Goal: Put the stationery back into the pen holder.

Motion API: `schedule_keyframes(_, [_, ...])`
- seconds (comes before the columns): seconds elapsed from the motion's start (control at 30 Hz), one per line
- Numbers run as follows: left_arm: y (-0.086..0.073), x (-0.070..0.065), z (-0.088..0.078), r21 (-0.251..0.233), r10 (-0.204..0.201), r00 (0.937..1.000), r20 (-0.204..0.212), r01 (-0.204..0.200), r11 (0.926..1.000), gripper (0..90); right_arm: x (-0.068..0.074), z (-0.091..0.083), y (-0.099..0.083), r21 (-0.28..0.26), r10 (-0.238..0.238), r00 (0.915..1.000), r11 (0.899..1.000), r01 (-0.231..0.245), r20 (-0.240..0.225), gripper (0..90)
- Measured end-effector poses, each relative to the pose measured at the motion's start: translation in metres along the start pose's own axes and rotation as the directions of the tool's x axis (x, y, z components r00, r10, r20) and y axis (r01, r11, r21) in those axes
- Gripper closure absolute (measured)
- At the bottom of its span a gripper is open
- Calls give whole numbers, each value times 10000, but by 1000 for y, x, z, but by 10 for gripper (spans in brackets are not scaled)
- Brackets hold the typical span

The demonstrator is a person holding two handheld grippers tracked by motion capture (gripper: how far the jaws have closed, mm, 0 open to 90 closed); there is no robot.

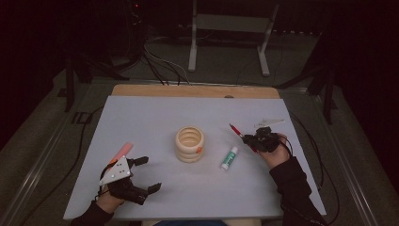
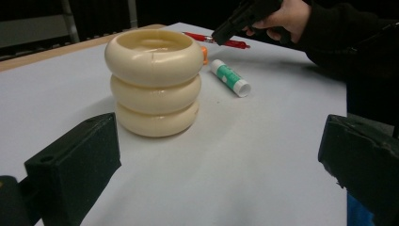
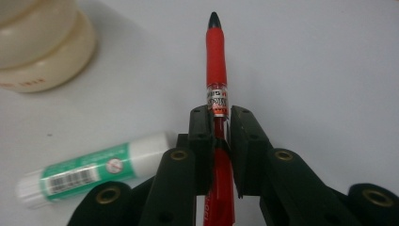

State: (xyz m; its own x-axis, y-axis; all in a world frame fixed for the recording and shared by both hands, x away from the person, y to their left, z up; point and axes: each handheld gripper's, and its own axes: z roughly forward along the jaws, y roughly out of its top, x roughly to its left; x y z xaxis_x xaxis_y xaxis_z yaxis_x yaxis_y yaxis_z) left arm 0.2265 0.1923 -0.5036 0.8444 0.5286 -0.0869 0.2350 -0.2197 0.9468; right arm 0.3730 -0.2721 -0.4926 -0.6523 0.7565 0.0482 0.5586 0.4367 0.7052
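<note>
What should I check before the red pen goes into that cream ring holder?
1. Right gripper shut on the red pen: ok.
2. Pen sits straight between the pads, tip pointing away: ok.
3. Cream ring holder upright, mouth open: ok.
4. Glue stick lying apart from the holder, not blocking it: ok.
5. Left gripper open, away from the holder: ok.
6. Room left inside the holder: cannot tell.

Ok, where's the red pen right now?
The red pen is clamped in the right gripper, on the right side of the high view, lifted just beyond the glue stick and right of the cream ringed holder.
</note>
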Motion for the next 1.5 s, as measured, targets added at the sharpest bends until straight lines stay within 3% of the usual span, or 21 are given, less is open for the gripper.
schedule_keyframes(0.23, [6, -3, -1, -122, -302, 9995, 91, 304, 9995, 2, 10, -11, 2, -315, -45, 9999, 9995, 40, -153, 802])
schedule_keyframes(0.47, [14, -4, -1, -176, -506, 9987, -106, 504, 9986, 2, 17, -21, 4, -586, -25, 9998, 9983, 14, -191, 802])
schedule_keyframes(0.83, [32, -5, 2, -367, -421, 9985, -343, 409, 9985, 2, 32, -31, 9, -880, -217, 9992, 9959, 186, -343, 802])
schedule_keyframes(1.03, [41, -6, 8, -359, -377, 9990, -246, 368, 9987, 2, 40, -35, 15, -1135, -360, 9983, 9931, 307, -453, 802])
schedule_keyframes(1.3, [53, -3, 15, -576, -991, 9948, -224, 977, 9935, 2, 53, -40, 21, -1390, -639, 9963, 9887, 554, -575, 802])
schedule_keyframes(1.33, [55, -3, 16, -496, -1030, 9938, -408, 1009, 9937, 2, 54, -41, 22, -1415, -669, 9960, 9882, 580, -592, 802])
schedule_keyframes(1.5, [64, -4, 21, -580, -1121, 9926, -463, 1094, 9923, 2, 62, -44, 26, -1590, -856, 9941, 9845, 741, -672, 802])
